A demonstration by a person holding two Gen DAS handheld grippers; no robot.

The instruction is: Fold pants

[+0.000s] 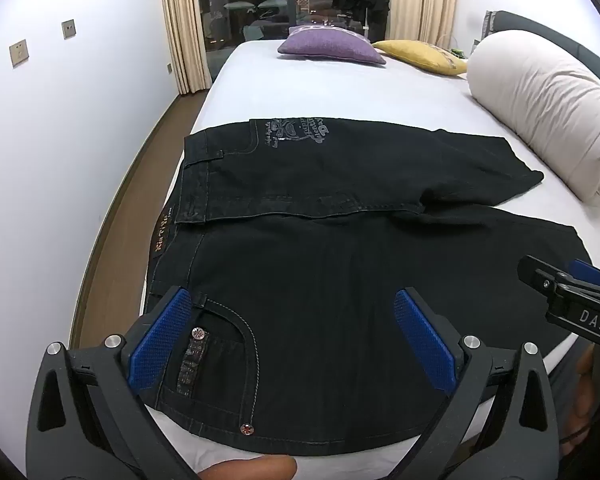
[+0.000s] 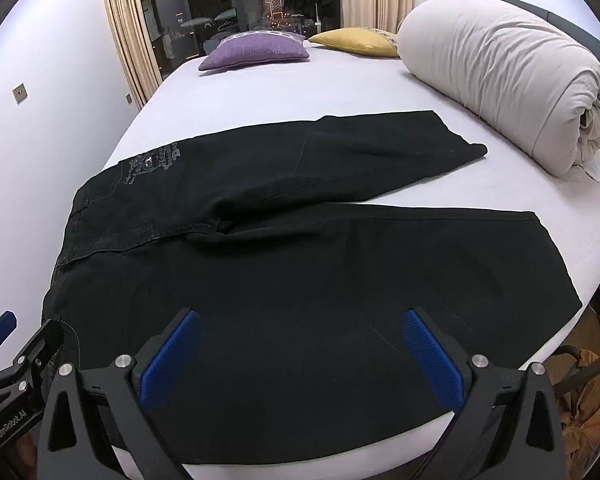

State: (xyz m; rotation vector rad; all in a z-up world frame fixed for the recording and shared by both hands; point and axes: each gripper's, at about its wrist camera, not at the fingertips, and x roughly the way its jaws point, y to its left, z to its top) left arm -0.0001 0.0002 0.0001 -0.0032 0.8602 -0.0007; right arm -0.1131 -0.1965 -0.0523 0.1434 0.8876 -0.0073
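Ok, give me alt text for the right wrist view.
Black pants lie spread on a white bed, legs splayed to the right, with the open right gripper above the near leg. A rolled duvet and two pillows lie behind.

Black denim pants [image 1: 340,240] spread flat across bed [image 1: 300,88], legs splayed apart, waistband at bed's left edge, fly open.

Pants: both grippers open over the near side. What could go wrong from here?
1. The pants are black on black; the left gripper might pinch only the top layer near the pocket.
2. The near edge lies at the bed edge; a tug may slide them off.
3. The legs are splayed, so the right gripper may fold them skewed.
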